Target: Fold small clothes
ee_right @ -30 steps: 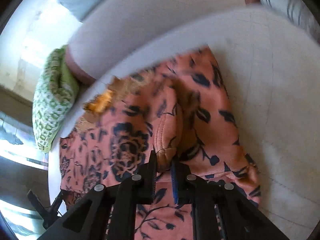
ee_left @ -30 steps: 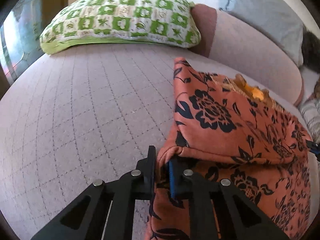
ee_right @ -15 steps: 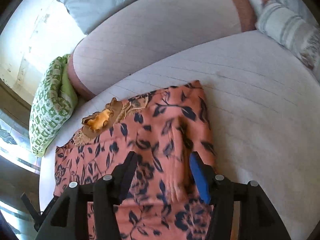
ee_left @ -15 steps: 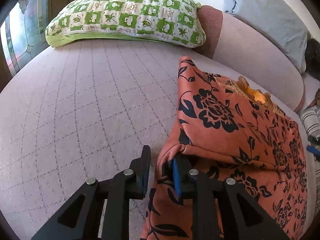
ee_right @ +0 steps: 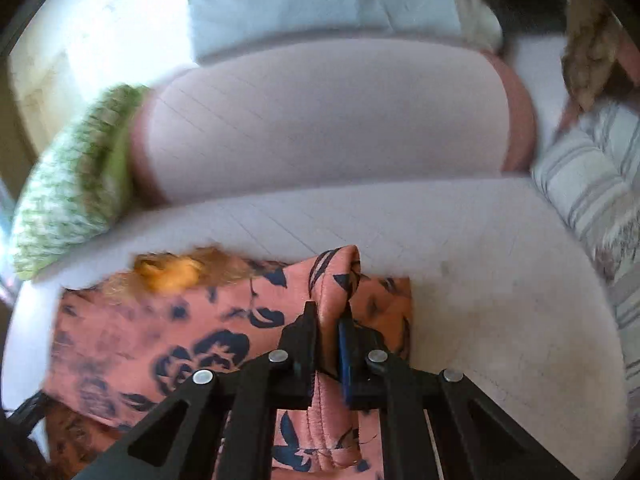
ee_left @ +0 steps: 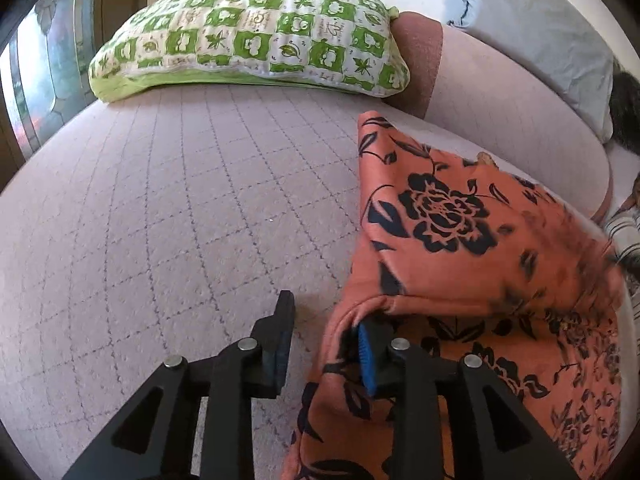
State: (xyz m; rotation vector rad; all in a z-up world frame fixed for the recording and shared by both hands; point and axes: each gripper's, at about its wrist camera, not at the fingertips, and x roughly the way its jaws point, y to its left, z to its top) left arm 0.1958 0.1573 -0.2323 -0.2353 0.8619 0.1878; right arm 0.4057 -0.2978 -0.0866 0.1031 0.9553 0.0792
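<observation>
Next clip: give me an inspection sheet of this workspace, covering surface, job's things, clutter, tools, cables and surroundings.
Surface: pale quilted couch seat, bare beside the garment.
Job's things: orange flowered garment, partly folded, one layer over another.
Clutter: green checked pillow at the back; striped cushion to the side.
Tools: left tool has just been opening, jaws apart, cloth edge draped on one finger only; right tool has just closed, pinching a raised fold of the garment.
Cables: nothing seen.
Surroundings: couch backrest, grey-blue cushion above it, window at the left edge.

Green checked pillow (ee_left: 256, 32) and grey cushion (ee_left: 532, 28) on pink sofa (ee_left: 160, 208)
</observation>
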